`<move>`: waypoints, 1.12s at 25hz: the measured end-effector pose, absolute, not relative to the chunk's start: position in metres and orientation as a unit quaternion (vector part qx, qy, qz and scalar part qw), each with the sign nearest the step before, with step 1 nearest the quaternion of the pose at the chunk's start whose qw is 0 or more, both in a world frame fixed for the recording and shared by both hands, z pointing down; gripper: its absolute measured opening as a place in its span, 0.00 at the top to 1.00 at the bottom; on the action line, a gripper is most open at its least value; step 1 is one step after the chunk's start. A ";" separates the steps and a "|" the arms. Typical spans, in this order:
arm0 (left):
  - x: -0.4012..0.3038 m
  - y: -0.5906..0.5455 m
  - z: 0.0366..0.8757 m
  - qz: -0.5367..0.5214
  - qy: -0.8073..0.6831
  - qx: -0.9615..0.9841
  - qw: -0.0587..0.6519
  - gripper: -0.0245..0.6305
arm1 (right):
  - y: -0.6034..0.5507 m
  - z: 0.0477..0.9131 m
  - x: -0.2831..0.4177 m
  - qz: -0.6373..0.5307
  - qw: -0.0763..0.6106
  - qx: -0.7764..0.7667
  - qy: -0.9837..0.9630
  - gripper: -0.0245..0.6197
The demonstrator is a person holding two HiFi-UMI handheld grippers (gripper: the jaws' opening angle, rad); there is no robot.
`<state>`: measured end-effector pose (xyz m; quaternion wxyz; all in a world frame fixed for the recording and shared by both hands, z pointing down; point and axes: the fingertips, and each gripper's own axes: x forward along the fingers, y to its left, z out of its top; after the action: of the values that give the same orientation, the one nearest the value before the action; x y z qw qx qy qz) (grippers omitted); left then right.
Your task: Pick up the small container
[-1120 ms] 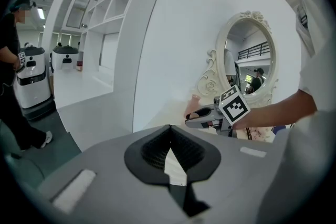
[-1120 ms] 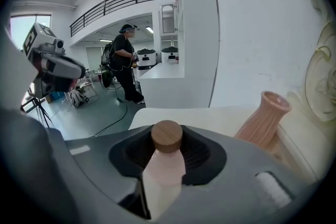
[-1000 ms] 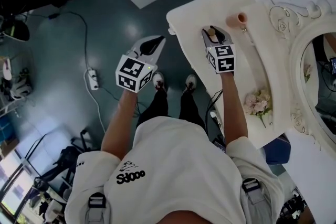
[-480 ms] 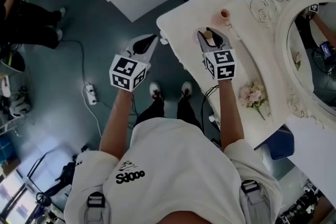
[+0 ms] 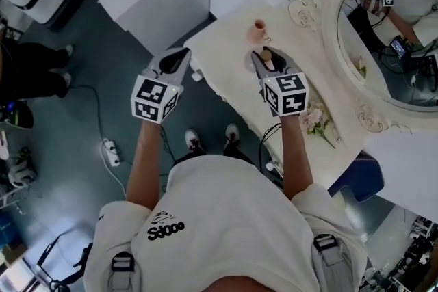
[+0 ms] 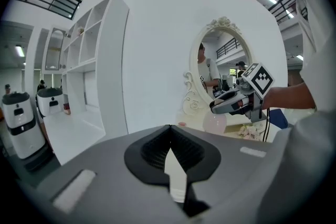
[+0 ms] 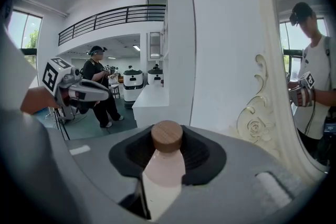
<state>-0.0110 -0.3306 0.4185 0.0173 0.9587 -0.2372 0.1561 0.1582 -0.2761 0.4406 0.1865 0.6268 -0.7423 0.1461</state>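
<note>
The small container is a pale pink bottle [image 7: 161, 176] with a round wooden cap [image 7: 167, 136]. It stands upright between the jaws of my right gripper [image 5: 267, 59], which is shut on its neck and body. In the head view the cap [image 5: 267, 55] shows over the cream table [image 5: 229, 55]. The left gripper view shows the bottle [image 6: 215, 122] hanging under my right gripper [image 6: 229, 105]. My left gripper [image 5: 175, 59] is off the table's left edge, over the floor. Its jaws meet at the tips [image 6: 169, 127] with nothing in them.
A small pink pot [image 5: 259, 27] stands on the table just beyond the bottle. An ornate oval mirror [image 5: 383, 37] fills the table's far right, and a sprig of flowers [image 5: 315, 118] lies near my right arm. White shelving [image 6: 100, 65] stands on the left. A person [image 7: 100, 86] stands in the background.
The head view has swung, so the table and mirror sit further left in the frame. Both grippers keep their stance, the right one still closed on the bottle.
</note>
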 end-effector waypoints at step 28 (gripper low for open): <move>0.011 -0.307 0.308 0.085 -0.214 0.969 -0.092 0.93 | -0.245 0.298 0.146 0.028 0.123 0.637 -0.761 0.76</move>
<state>0.0110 -0.3067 0.3081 -0.0915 0.9689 -0.2135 0.0848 0.1459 -0.2450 0.2975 0.1233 0.6366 -0.7607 0.0276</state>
